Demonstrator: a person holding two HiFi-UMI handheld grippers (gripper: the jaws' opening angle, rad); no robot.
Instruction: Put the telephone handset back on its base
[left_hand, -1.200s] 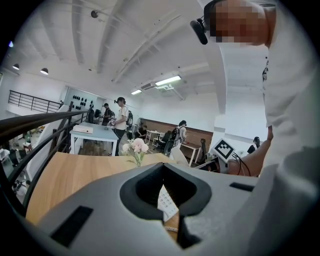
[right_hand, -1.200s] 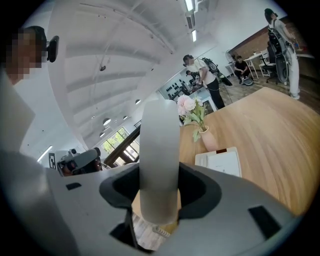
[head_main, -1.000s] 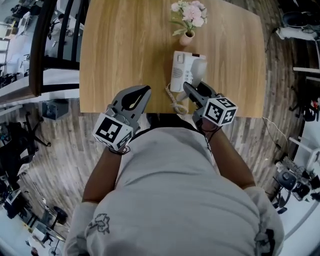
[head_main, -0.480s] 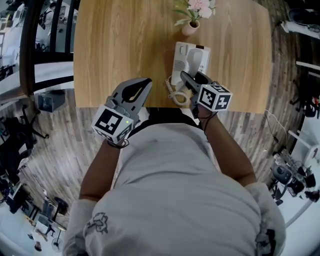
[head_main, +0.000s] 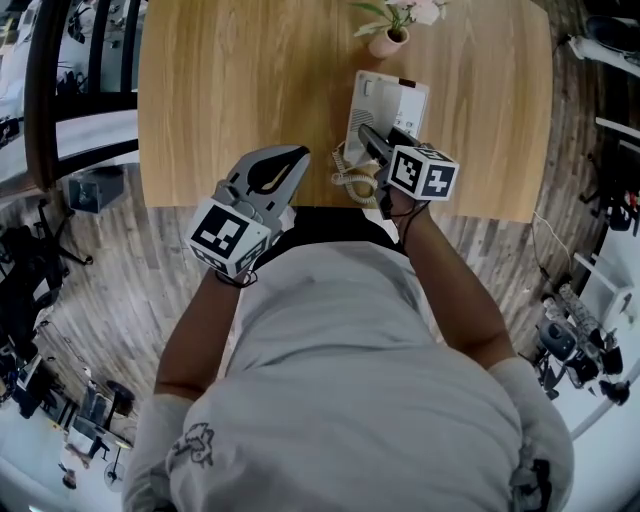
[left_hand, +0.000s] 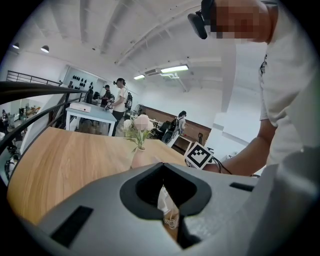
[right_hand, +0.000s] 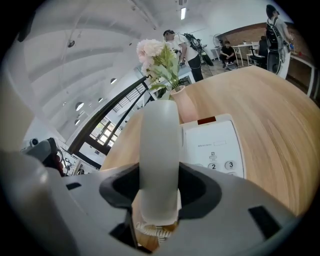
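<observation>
My right gripper (head_main: 373, 140) is shut on the white telephone handset (right_hand: 159, 160), which runs lengthwise between its jaws. In the right gripper view the handset hangs over the left side of the white telephone base (right_hand: 212, 145), whose number keys show to its right. The base (head_main: 392, 100) lies on the wooden table (head_main: 230, 90), and a coiled cord (head_main: 352, 182) trails from it toward the table's front edge. My left gripper (head_main: 288, 163) is shut on nothing and hovers at that edge, left of the phone.
A small pink vase of flowers (head_main: 388, 40) stands just behind the phone base. The table's front edge runs right under both grippers. Wooden floor, a dark railing (head_main: 40, 110) at the left and office clutter surround the table.
My right gripper has carried the handset forward and down, over the base. My left gripper has sunk a little near the table's front edge.
</observation>
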